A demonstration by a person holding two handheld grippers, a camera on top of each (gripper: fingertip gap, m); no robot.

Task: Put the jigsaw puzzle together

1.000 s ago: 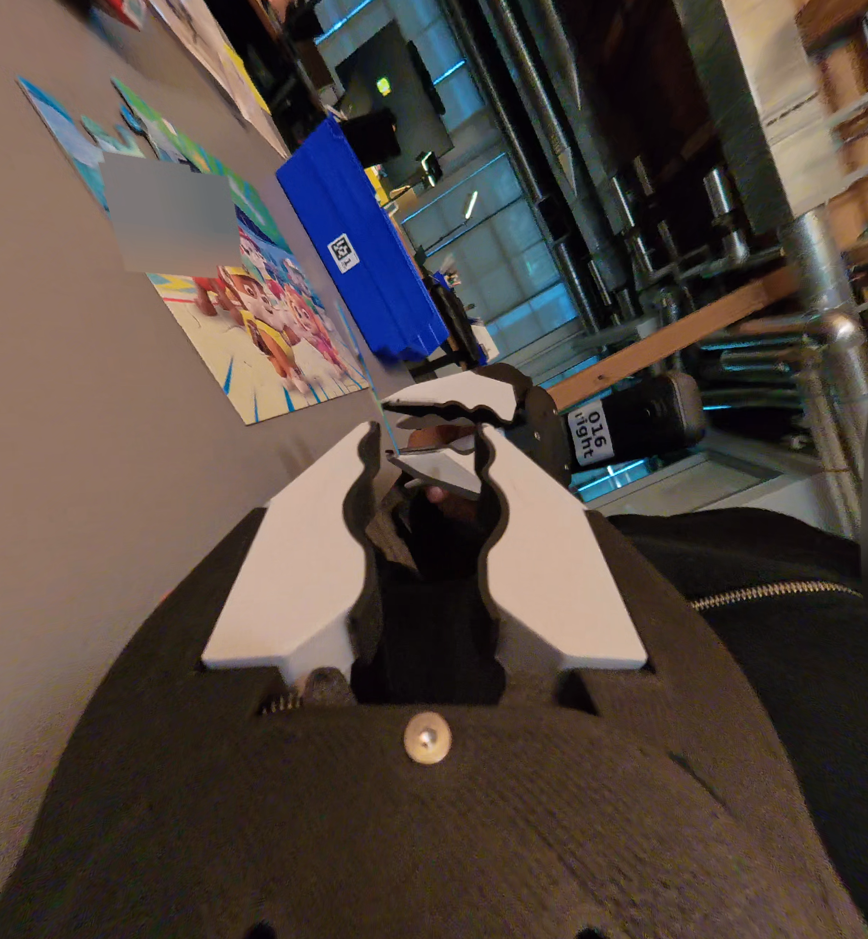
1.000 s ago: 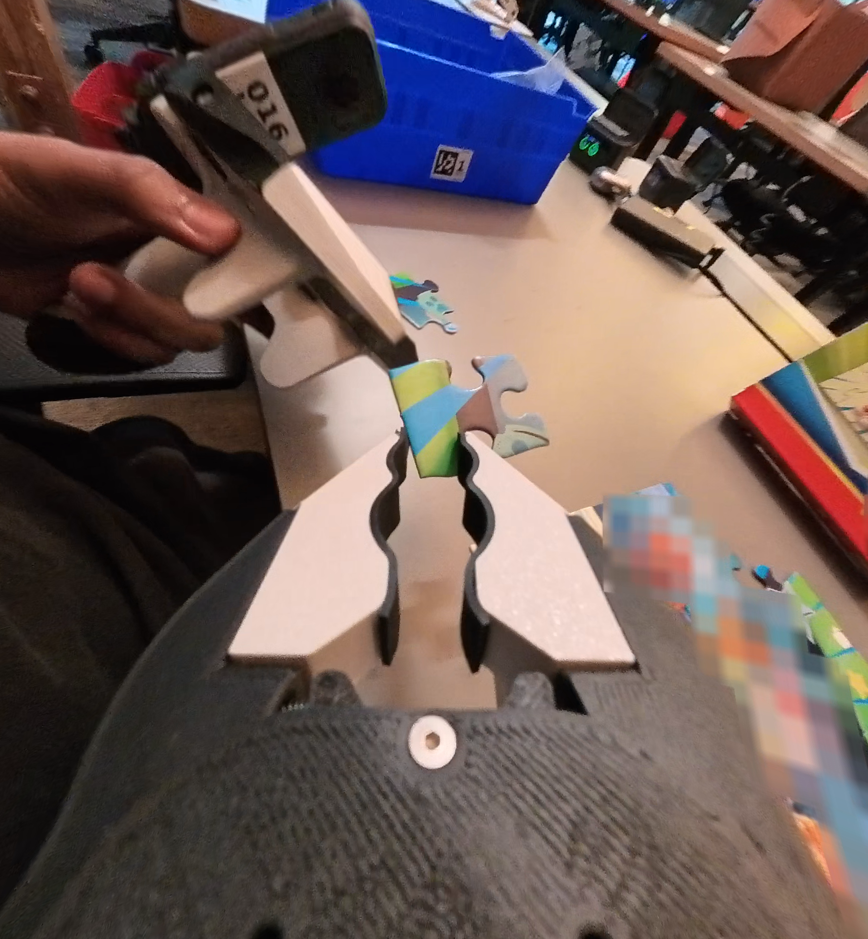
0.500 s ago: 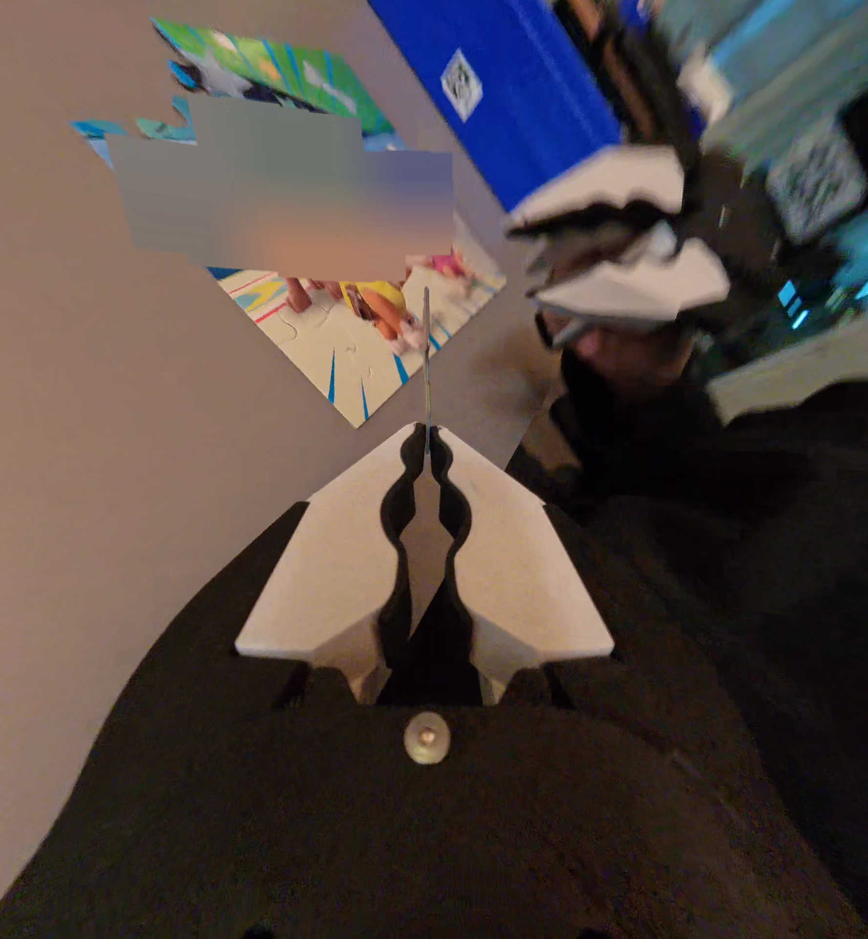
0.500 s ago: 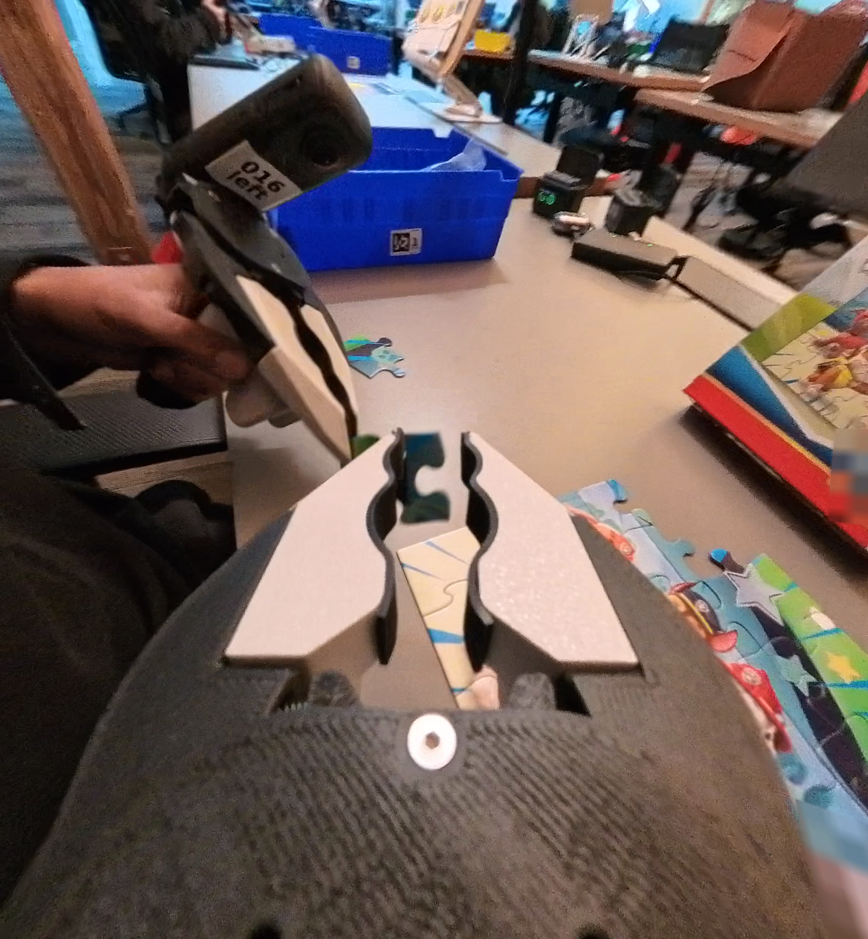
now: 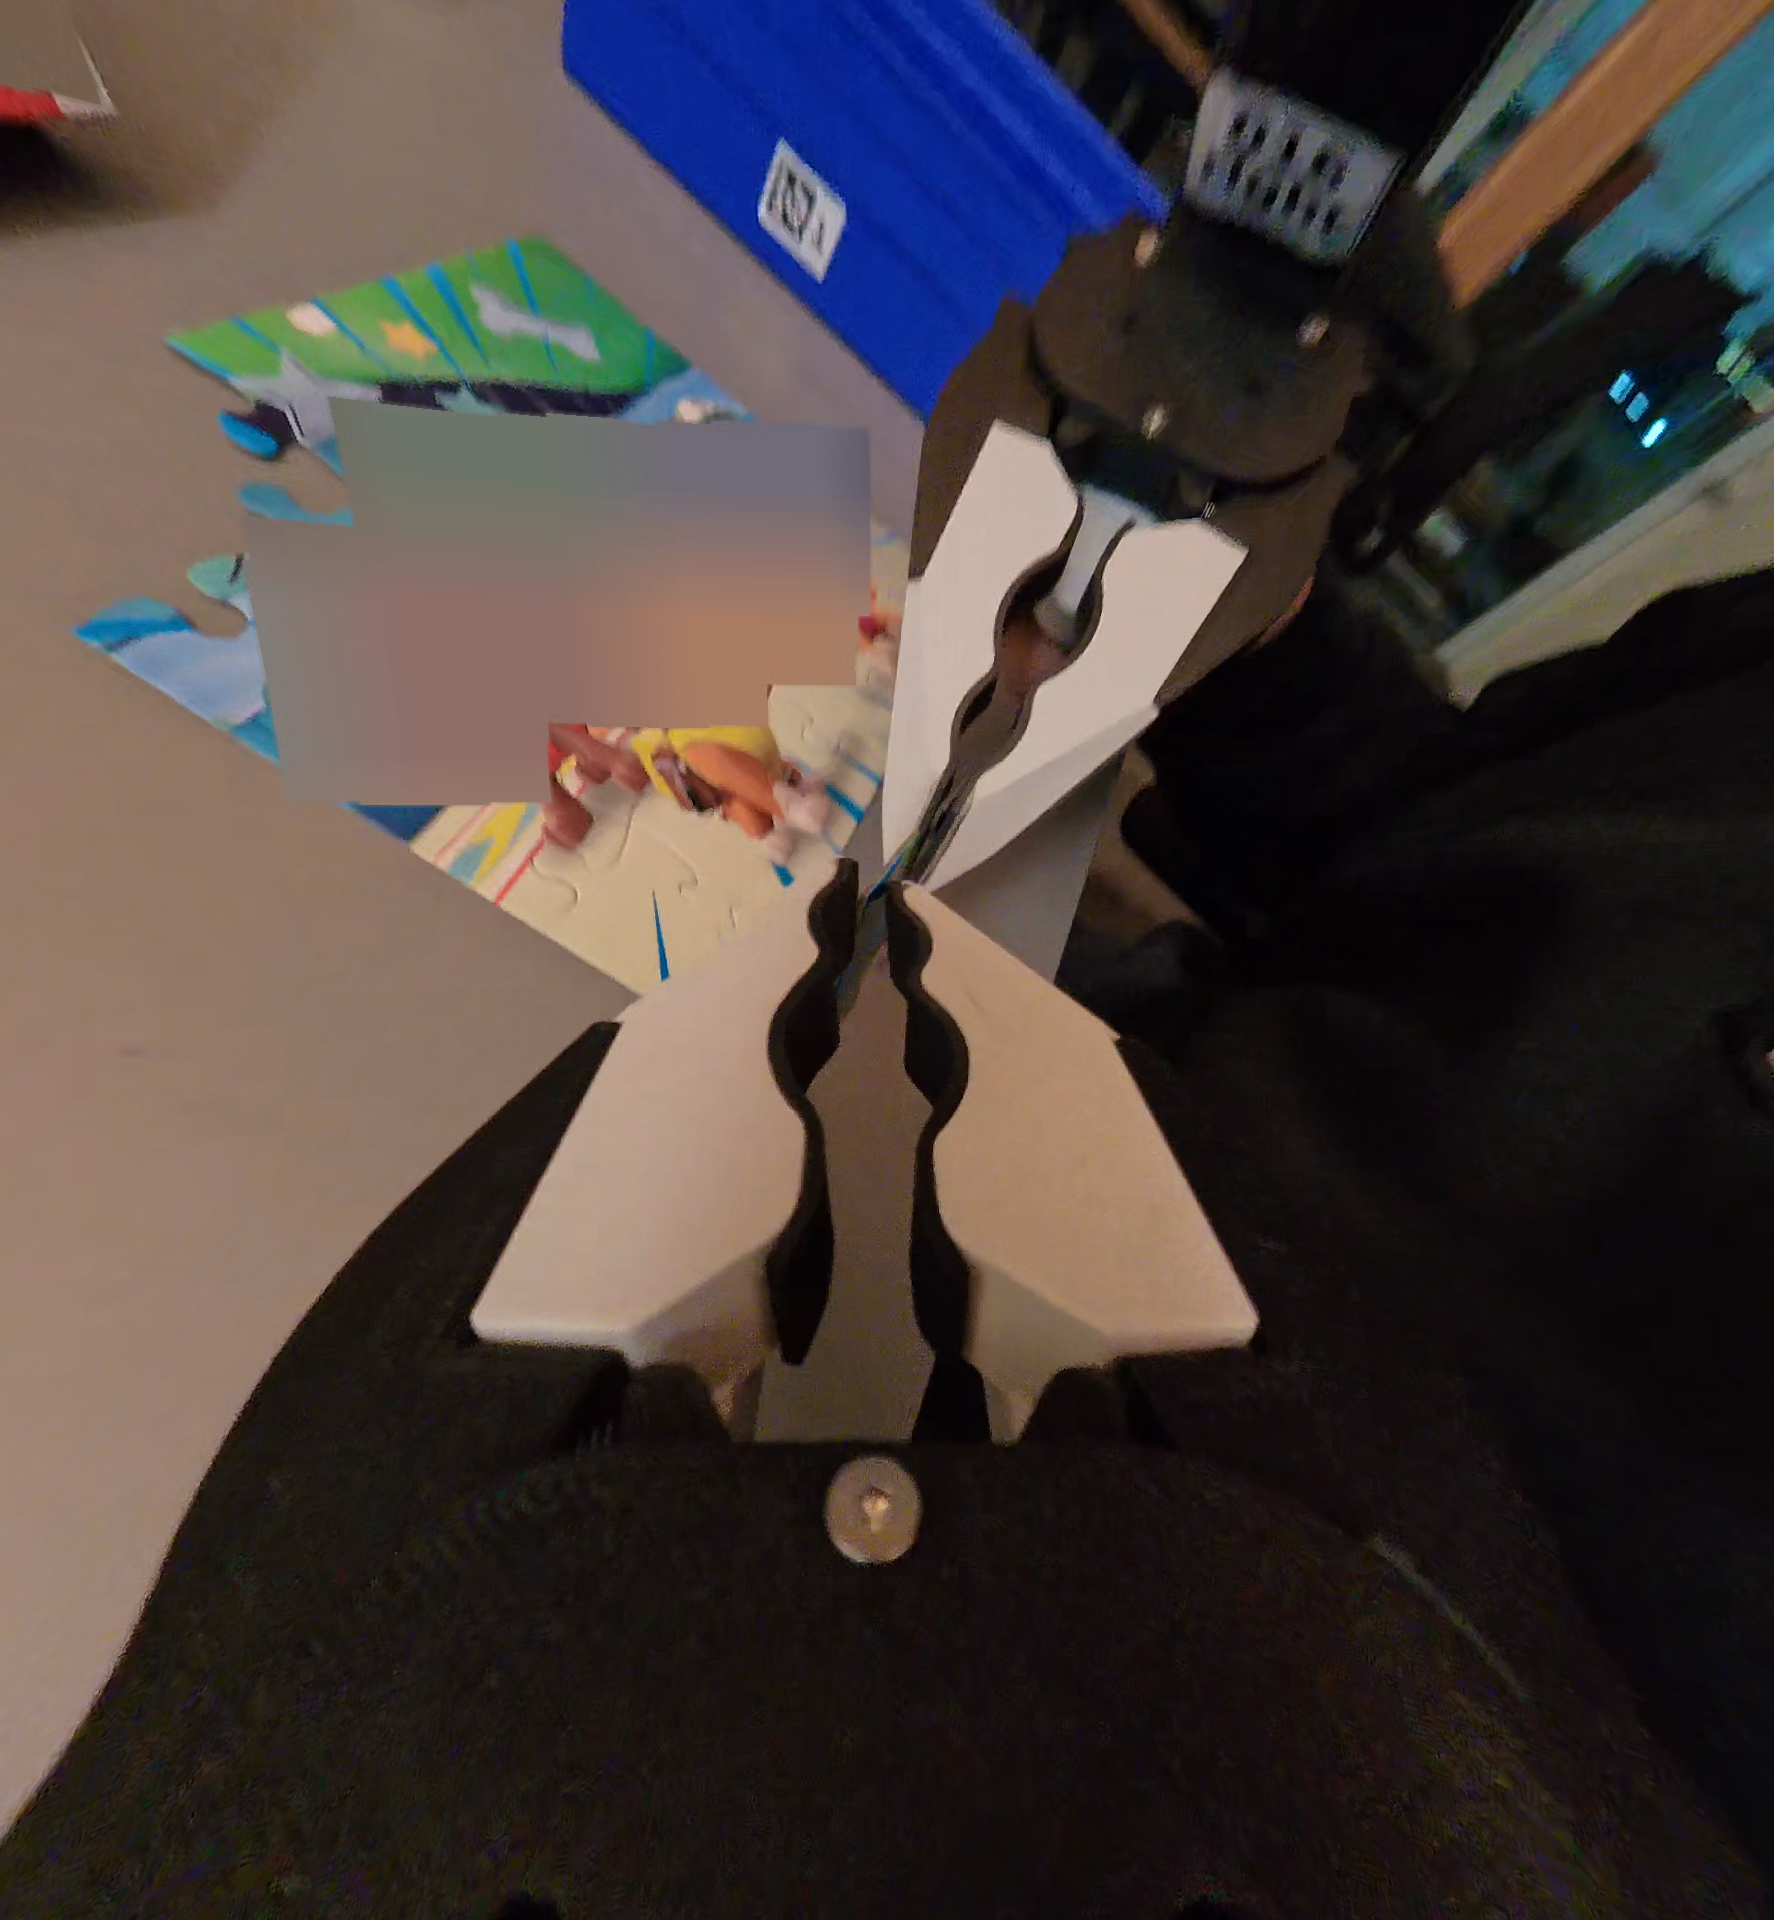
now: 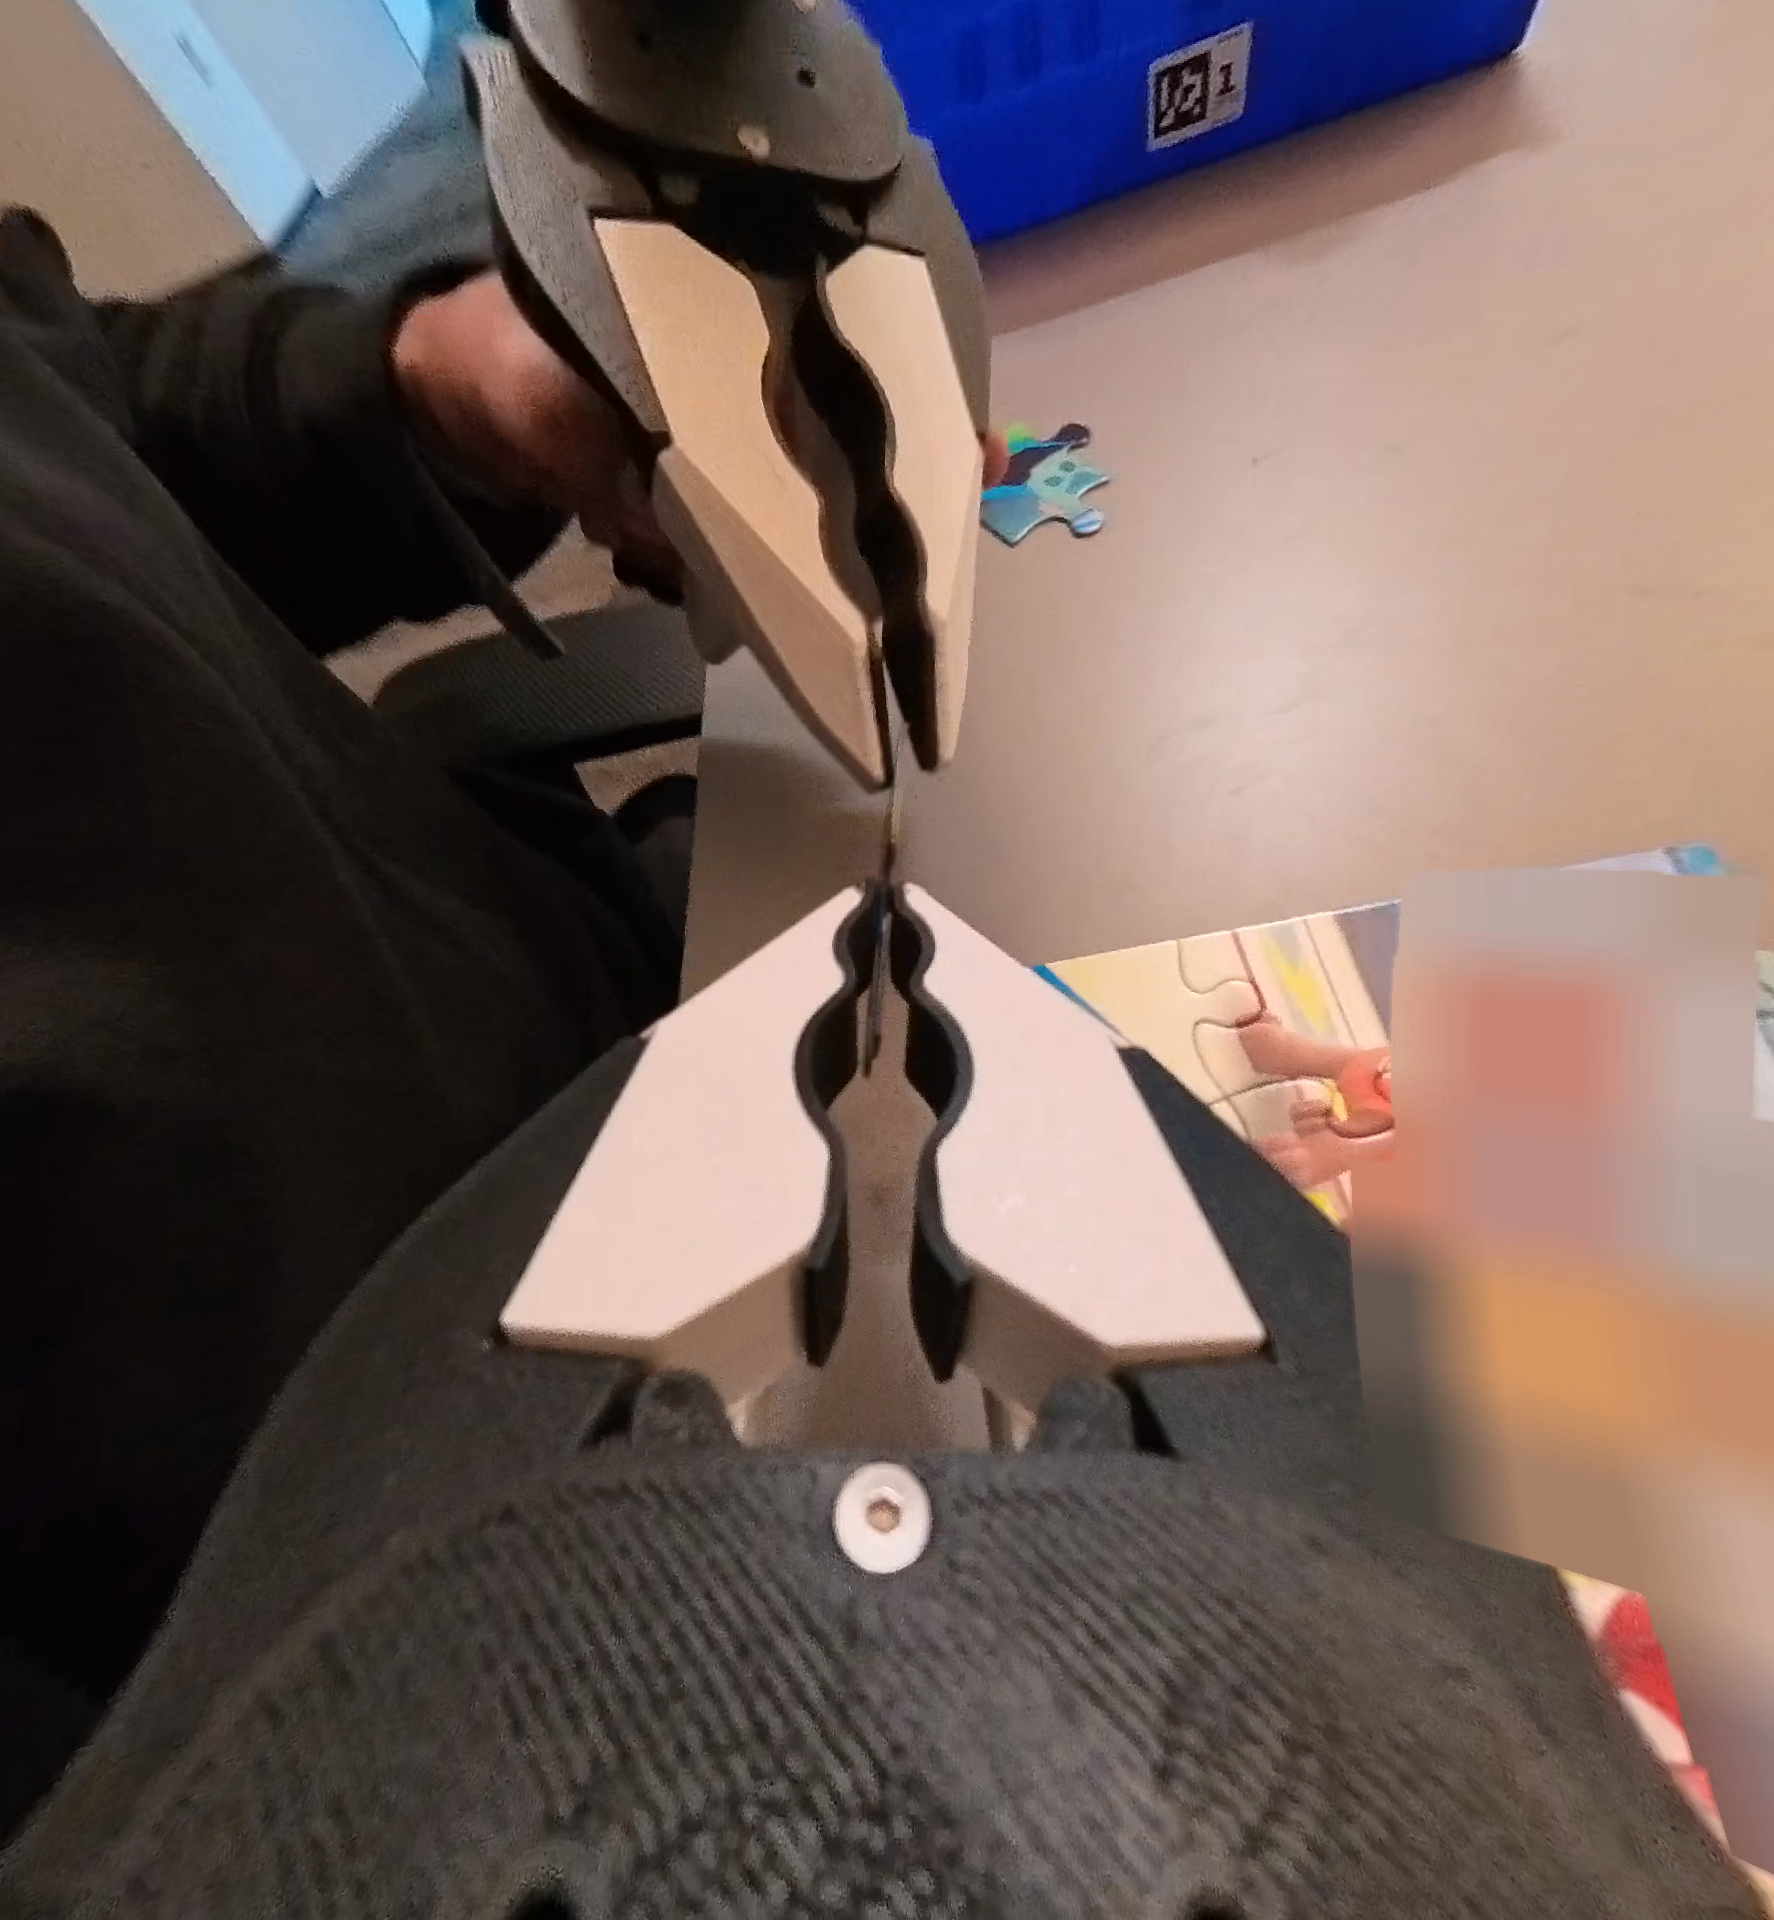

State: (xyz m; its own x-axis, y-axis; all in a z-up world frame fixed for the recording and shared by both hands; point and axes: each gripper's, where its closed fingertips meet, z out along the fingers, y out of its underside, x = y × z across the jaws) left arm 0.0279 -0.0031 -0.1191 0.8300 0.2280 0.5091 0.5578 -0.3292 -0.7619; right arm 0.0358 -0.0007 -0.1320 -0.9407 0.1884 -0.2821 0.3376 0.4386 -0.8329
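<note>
Grey tabletop (image 6: 1382, 623) carries a partly assembled cartoon jigsaw (image 5: 654, 894), a blue plastic bin (image 5: 862, 156) behind it and one loose teal jigsaw piece (image 6: 1049, 488). Above the near edge, the left tongs (image 5: 867, 899) and right tongs (image 6: 888, 894) meet tip to tip. A thin cardboard jigsaw piece (image 6: 893, 831), seen edge-on, bridges them in the air. Both pairs look closed on it, each pinching one end.
</note>
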